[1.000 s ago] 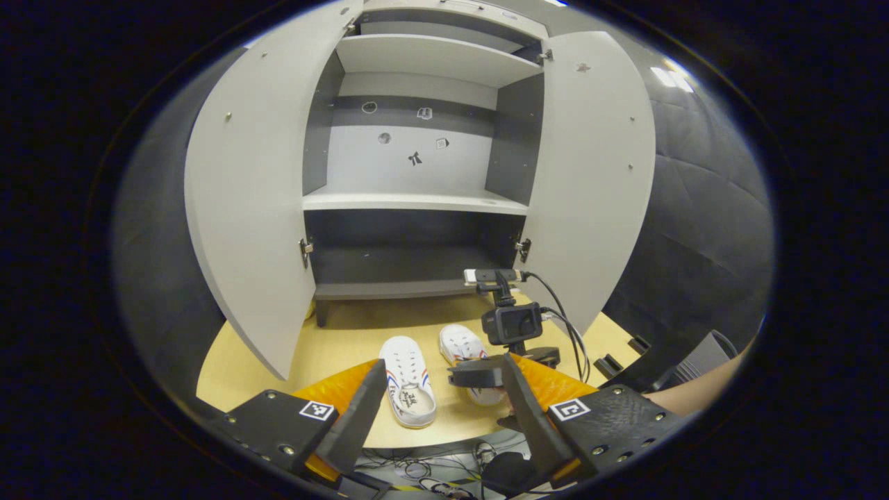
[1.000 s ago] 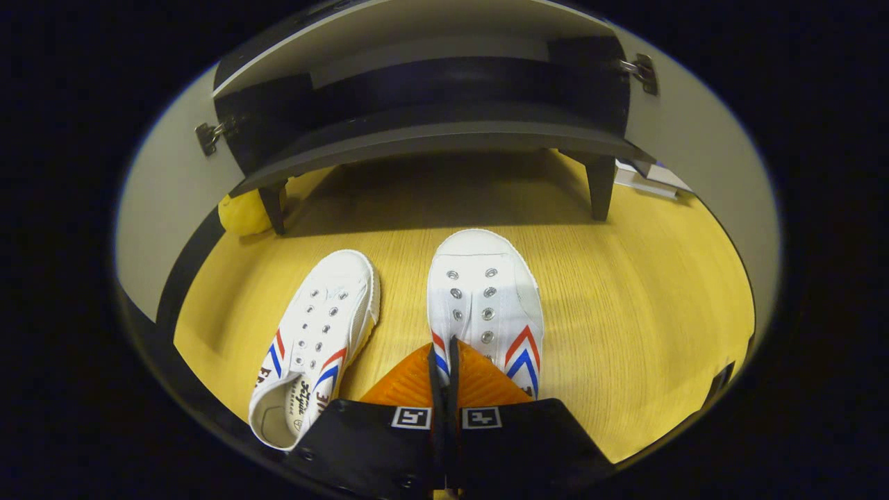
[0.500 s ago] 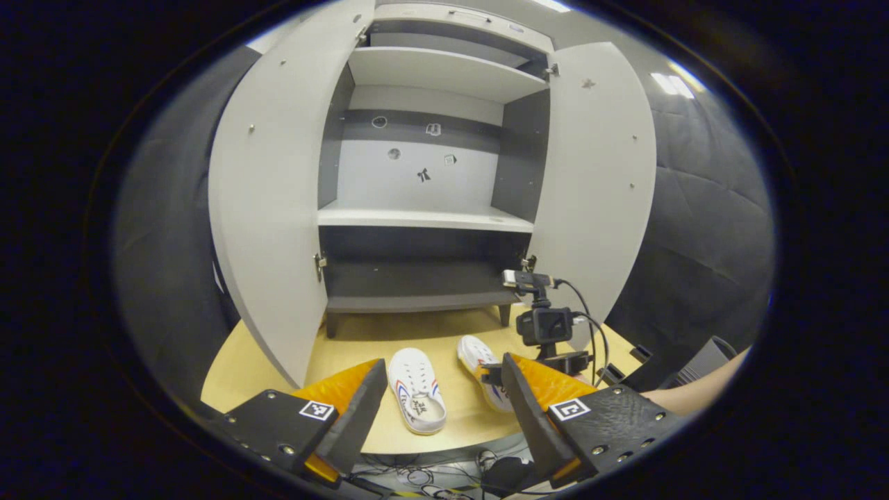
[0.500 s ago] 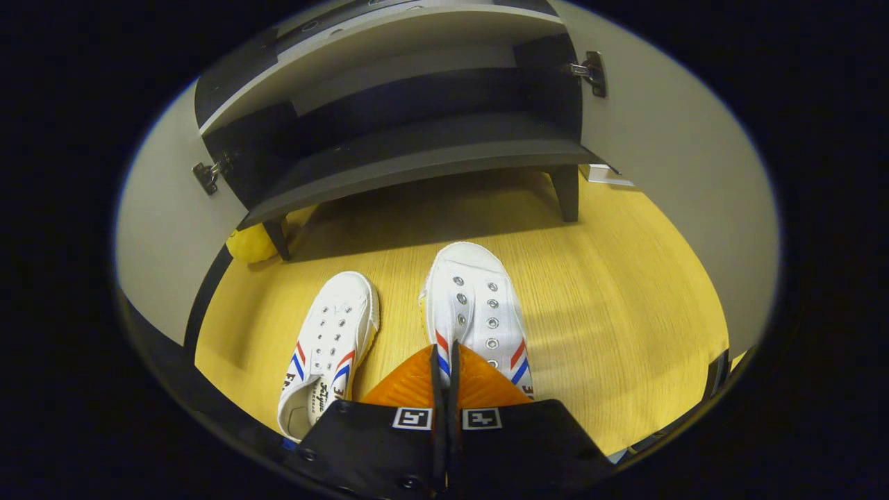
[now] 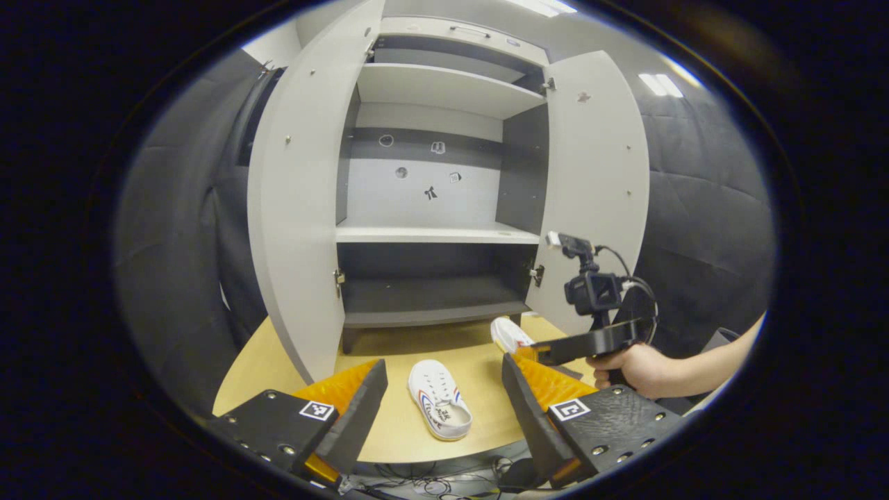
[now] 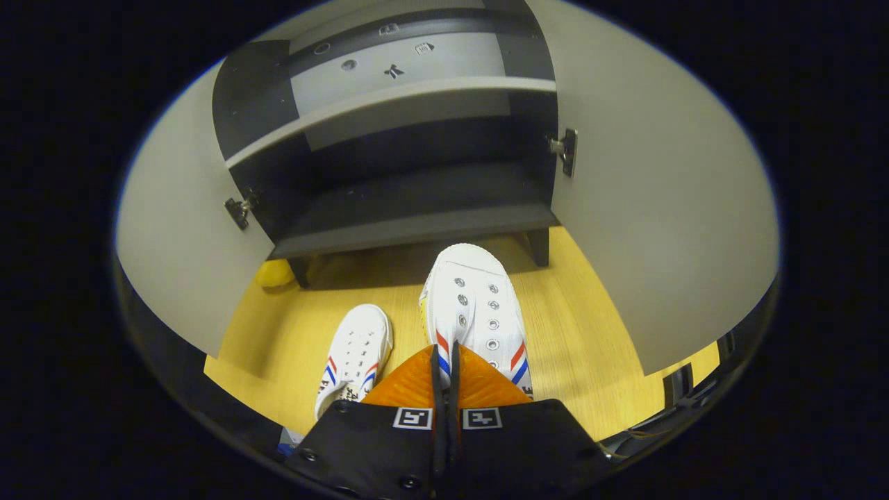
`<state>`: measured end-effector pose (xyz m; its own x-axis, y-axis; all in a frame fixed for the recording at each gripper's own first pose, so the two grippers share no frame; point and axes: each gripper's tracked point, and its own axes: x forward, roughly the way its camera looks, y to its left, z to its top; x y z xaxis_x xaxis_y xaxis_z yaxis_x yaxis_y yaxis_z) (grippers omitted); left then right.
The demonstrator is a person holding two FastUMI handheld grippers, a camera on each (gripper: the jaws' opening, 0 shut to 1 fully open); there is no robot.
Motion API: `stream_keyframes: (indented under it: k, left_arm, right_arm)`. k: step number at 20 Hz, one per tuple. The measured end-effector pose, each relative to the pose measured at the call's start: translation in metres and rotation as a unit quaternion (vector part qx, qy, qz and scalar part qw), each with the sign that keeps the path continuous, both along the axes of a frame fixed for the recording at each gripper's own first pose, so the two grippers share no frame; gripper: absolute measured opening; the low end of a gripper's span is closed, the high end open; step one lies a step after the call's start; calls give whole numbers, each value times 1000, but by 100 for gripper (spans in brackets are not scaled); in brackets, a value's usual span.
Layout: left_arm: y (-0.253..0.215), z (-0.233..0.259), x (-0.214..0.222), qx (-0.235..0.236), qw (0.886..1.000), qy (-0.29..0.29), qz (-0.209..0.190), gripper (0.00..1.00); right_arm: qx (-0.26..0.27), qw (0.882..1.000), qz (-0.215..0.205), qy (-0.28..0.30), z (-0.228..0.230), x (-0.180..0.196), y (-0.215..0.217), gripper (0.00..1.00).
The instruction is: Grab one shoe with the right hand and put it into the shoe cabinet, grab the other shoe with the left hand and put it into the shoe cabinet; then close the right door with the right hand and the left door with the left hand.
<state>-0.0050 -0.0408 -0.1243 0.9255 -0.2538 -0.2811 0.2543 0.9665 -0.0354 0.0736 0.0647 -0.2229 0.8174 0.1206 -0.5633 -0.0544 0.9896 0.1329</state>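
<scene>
left gripper view: set back from the table [image 5: 278, 361], faces the open shoe cabinet [image 5: 437, 208] head-on, whole front and both doors in frame, own fingers at bottom
right gripper view: closer in and lower, tilted down at the tabletop [image 6: 597, 347], facing the cabinet's bottom shelf [image 6: 410, 222]
shared: lower cabinet, both door edges, table, both shoes [image 5: 439, 406] [image 6: 476, 316]
cross-sight: right gripper [image 5: 555, 351] and its hand [image 5: 635, 368] seen from the left gripper view, at right
</scene>
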Motion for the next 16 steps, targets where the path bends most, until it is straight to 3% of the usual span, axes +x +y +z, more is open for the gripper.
stream_keyframes:
  k: [5,9,16]
  left_arm:
    - [-1,5,6,9,1000,-3,-26,94]
    - [-7,9,18,14,999,-3,-37,94]
    - [-32,21,43,29,997,-3,-67,95]
  right_arm:
    - [26,994,8,-105,96,-9,23,2]
    - [59,980,0,-189,172,-12,26,2]
    - [83,968,5,-235,234,46,26,2]
